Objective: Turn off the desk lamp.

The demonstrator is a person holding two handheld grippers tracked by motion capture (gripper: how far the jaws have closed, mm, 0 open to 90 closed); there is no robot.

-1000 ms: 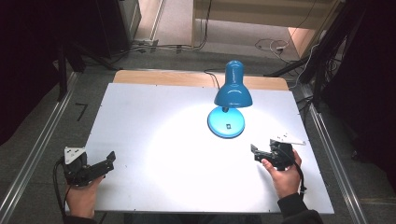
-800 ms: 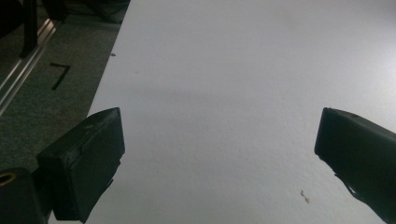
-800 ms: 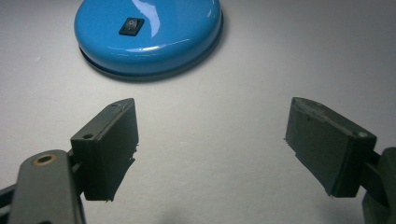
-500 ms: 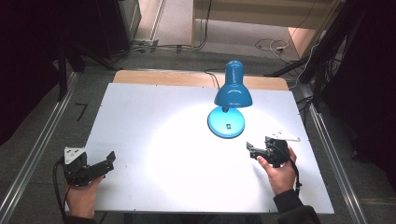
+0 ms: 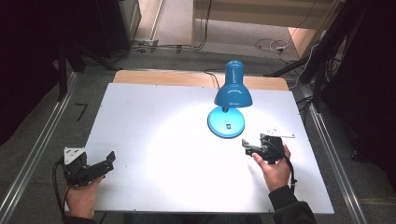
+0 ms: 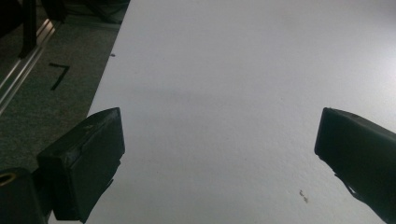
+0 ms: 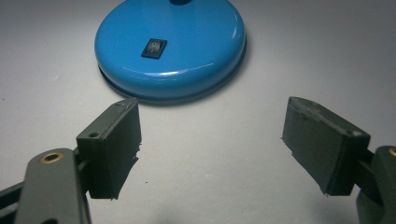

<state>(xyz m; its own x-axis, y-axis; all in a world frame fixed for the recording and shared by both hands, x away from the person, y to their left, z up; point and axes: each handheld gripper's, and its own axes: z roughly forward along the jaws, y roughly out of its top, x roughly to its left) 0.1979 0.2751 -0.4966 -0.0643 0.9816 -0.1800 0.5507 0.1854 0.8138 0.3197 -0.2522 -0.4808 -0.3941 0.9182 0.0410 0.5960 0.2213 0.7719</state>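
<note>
Approach step, as judged: right gripper (image 5: 247, 148), jaws wide, faced the glossy blue round-based desk lamp (image 7: 170, 46) at 12 o'clock; its black rocker switch (image 7: 154, 48) likely came next; left gripper (image 5: 108, 164) wide, idle

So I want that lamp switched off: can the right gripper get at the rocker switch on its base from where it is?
Probably yes. The right gripper is open and aimed at the lamp base, with bare table between them and the switch exposed on top.
</note>
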